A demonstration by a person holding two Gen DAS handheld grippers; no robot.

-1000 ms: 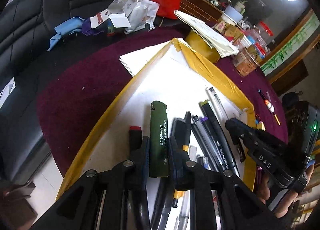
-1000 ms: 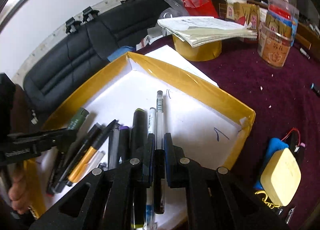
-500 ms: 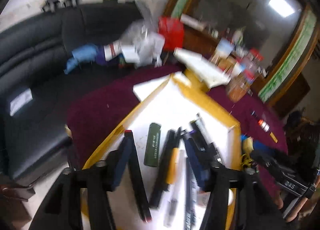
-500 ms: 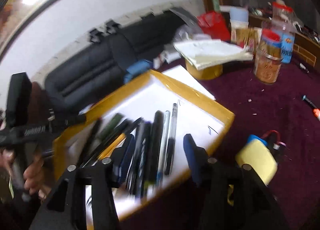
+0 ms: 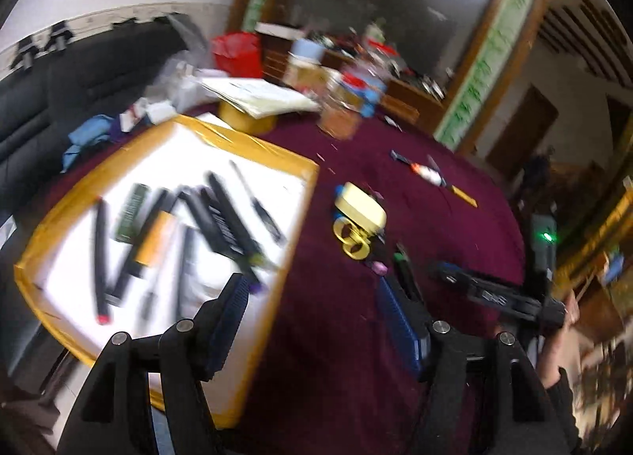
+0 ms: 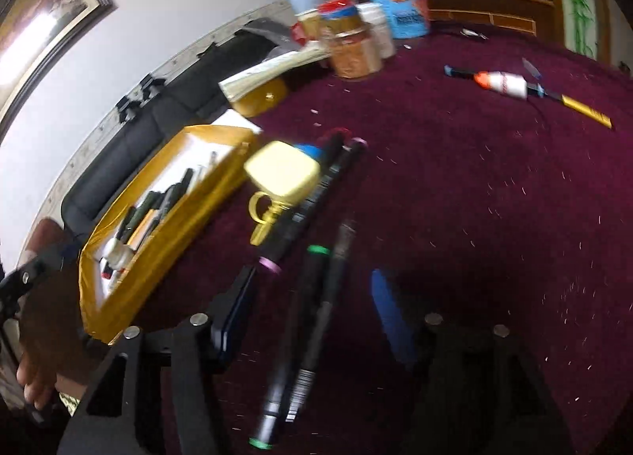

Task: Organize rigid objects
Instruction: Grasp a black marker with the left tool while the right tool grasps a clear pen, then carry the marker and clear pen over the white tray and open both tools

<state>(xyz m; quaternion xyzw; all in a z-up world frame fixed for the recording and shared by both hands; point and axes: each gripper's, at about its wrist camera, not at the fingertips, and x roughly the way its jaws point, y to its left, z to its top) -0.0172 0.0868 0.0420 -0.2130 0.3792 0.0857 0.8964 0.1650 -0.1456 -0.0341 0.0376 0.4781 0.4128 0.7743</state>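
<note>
While the left wrist view blurs, the left claw (image 5: 316,320) is spreading wider, empty, over the maroon cloth-covered bench (image 5: 395,356) beside the yellow-rimmed white tray (image 5: 273,152) of dark pens (image 5: 225,217). In the right wrist view the right claw (image 6: 312,308) is narrowing, pads clear of the black markers with green caps (image 6: 312,296) lying between its fingers on the bench.
</note>
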